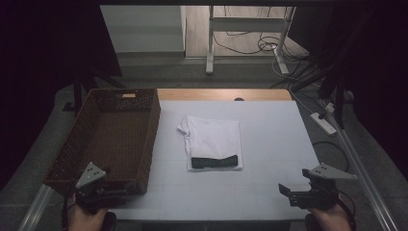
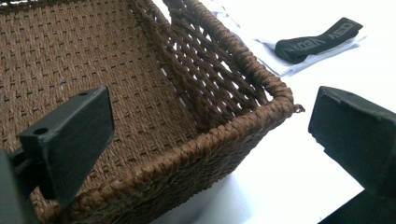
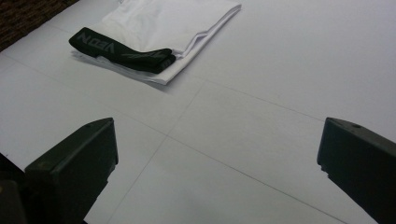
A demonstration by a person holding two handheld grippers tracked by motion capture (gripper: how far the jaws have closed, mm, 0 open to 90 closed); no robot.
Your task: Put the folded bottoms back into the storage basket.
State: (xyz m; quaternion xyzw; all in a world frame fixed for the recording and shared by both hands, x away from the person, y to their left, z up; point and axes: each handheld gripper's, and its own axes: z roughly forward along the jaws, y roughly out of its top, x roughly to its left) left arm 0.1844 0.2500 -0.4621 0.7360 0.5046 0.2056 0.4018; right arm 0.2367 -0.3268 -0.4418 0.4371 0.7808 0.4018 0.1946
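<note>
Folded white garment with black elastic waistband (image 1: pixel 213 143): lying mid white surface (image 1: pixel 269 125), just beside empty brown woven basket (image 1: pixel 108 137). Left hand-held gripper (image 2: pixel 210 140) and right hand-held gripper (image 3: pixel 217 172): both hovering spread, holding nothing. Advice: pinching both near corners together, keeping folds intact

Basket (image 1: pixel 108 139) wall blocks left; table (image 1: pixel 269 144) right seemingly open.

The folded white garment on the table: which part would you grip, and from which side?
Probably the near edge of the garment, where the black waistband makes the thickest layered part. Come from the person's side, low along the table; the right gripper, open, already faces that edge. The cloth lies flat, so a jaw likely has to slide under the layers. The basket crowds the left side.
</note>
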